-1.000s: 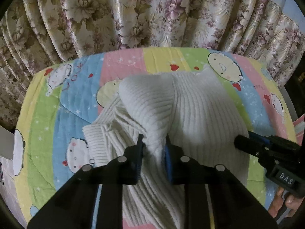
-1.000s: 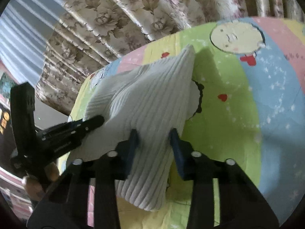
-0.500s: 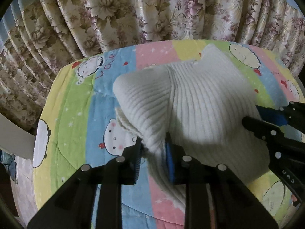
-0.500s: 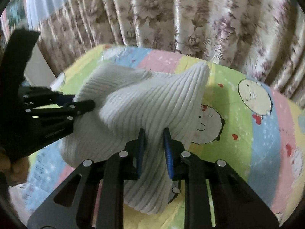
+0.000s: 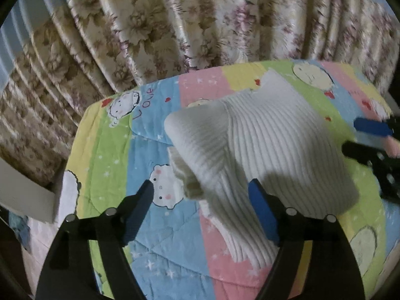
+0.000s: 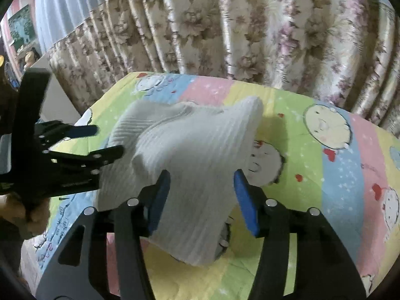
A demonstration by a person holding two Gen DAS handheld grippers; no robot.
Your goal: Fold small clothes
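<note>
A white ribbed knit sweater (image 5: 270, 150) lies folded over itself on a colourful cartoon quilt (image 5: 110, 150). It also shows in the right wrist view (image 6: 190, 155). My left gripper (image 5: 200, 197) is open, its jaws wide apart around the sweater's near left edge, not pinching it. My right gripper (image 6: 202, 187) is open too, its blue pads either side of the sweater's near edge. Each gripper shows in the other's view, the right one (image 5: 370, 137) at the far right edge, the left one (image 6: 82, 145) at the left.
Floral curtains (image 5: 200, 25) hang close behind the quilt-covered table (image 6: 325, 175). A white board or furniture edge (image 5: 25, 192) stands at the left. A hand (image 6: 22, 210) holds the left gripper's handle.
Both grippers were shut on the sweater's near edge half a second ago and have opened. The sweater has dropped onto the quilt.
</note>
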